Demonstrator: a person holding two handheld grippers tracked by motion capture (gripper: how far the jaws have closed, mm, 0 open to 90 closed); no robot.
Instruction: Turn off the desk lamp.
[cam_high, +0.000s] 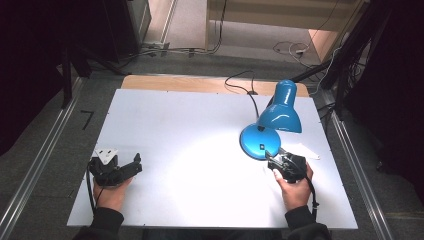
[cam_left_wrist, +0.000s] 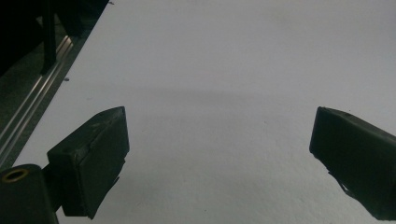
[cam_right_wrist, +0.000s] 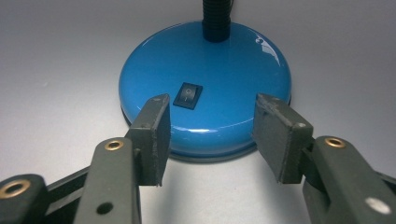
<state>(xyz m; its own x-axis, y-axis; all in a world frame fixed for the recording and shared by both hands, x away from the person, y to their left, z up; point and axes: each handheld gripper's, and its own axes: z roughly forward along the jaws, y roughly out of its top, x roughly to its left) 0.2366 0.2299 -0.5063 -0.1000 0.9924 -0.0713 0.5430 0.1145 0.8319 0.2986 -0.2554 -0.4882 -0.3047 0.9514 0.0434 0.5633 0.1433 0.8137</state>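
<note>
A blue desk lamp (cam_high: 272, 125) stands on the white desk (cam_high: 190, 150) toward its right edge, its round base (cam_right_wrist: 205, 88) carrying a black rocker switch (cam_right_wrist: 188, 95) and its shade (cam_high: 281, 117) tilted above. The right hand-held gripper (cam_right_wrist: 208, 135), jaws parted and empty, sits just short of the base's near rim with the switch between the jaw tips. The left hand-held gripper (cam_left_wrist: 219, 154), jaws wide apart and empty, rests over bare desk near the near-left corner, well apart from the lamp.
</note>
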